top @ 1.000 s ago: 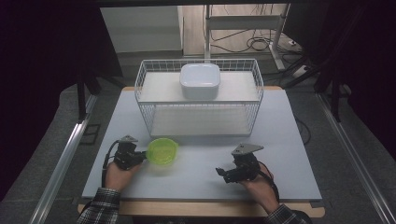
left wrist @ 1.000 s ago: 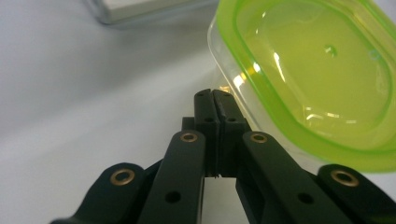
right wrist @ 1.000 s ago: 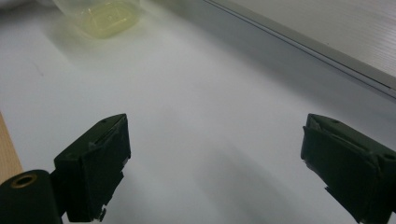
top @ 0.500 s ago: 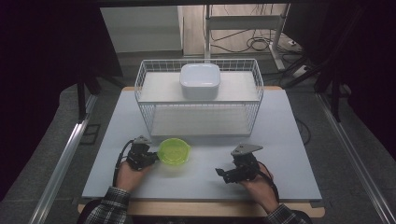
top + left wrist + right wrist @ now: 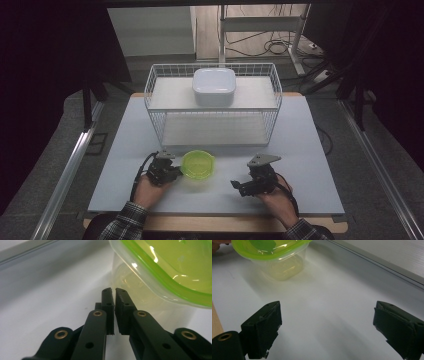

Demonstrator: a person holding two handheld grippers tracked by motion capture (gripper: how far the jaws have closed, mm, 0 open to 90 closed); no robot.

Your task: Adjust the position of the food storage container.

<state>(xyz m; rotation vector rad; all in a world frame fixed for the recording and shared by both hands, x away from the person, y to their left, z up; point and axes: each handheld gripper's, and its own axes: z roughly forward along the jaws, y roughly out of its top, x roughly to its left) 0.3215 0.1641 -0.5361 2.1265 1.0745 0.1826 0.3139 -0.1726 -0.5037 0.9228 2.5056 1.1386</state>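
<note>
Since the earlier frames, left gripper and green-lidded container have shifted rightward together across the matte pale-grey table. Left gripper's black jaws stand nearly closed, a thin slit between them that has just widened slightly, nothing clamped, tips just beside the container's translucent, round-cornered plastic wall. Right gripper, right of the container, holds its ridged jaws wide apart, empty. Behind the container stands a white wire basket bearing a glossy white square box.

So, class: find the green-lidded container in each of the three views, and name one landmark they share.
High view: green-lidded container low centre, beside the left gripper.
Left gripper view: upper right, just past the shut jaws.
Right gripper view: upper left.
Shared landmark: the white table.
</note>
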